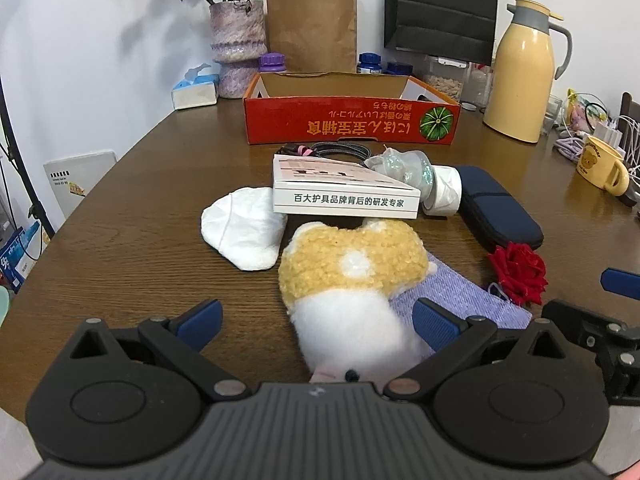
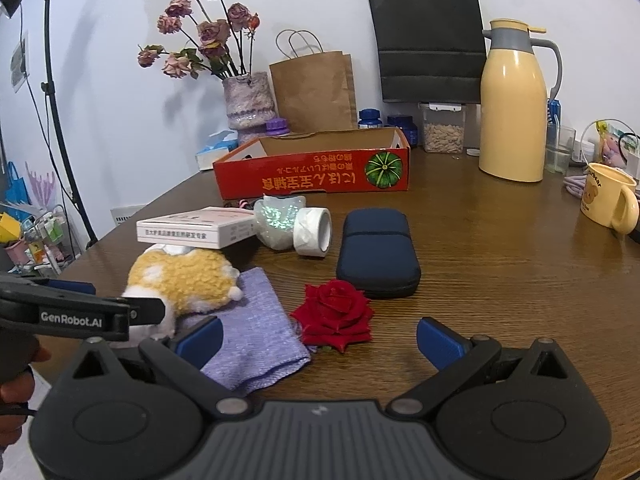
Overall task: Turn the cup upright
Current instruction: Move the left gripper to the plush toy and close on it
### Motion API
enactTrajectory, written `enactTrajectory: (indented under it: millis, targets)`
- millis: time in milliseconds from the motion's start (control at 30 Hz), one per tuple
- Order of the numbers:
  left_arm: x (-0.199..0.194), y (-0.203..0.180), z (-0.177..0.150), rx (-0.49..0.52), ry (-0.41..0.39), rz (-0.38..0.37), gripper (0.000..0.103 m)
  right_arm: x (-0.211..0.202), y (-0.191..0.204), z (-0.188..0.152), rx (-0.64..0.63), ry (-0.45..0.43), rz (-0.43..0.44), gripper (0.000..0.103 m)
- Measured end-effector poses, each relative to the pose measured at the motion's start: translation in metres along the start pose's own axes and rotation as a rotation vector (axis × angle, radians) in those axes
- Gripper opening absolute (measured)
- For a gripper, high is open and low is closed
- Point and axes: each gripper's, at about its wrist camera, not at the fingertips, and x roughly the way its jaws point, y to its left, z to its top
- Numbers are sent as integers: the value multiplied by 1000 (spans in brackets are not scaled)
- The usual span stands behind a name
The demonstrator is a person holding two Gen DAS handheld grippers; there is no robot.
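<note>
While claws gape, glossy cup (image 2: 608,200) stands upright.

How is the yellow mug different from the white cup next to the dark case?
The yellow mug stands upright at the table's right edge; the white cup lies on its side mid-table. The mug has a handle and bear print; the cup looks plain, with no visible handle. Both rest on the wooden table.

Both wrist cameras sit low over the near edge of the brown table (image 1: 120,208), facing the far wall. The left wrist view looks from close behind the plush toy (image 1: 352,280), straight toward the red cardboard box (image 1: 352,124). The right wrist view stands just beside it, right of the toy, with that box ahead-left. Both share toy, box and yellow thermos (image 2: 514,108).
</note>
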Motion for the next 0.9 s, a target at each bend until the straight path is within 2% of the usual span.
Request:
enactTrajectory:
  millis: [267,467,633,900]
  targets:
    - [15,-2,2,-20,29,6,93,9,-6,1,2,12,8,103]
    - [24,-3,3,-29,49,-3,79,15,-9,1,4,19,9,103]
    - [26,-4,2,-37,60,-38,62,18,-10,0,7,25,8,103]
    - [21,1,2,-37,41,-43,56,18,-10,0,5,25,6,103]
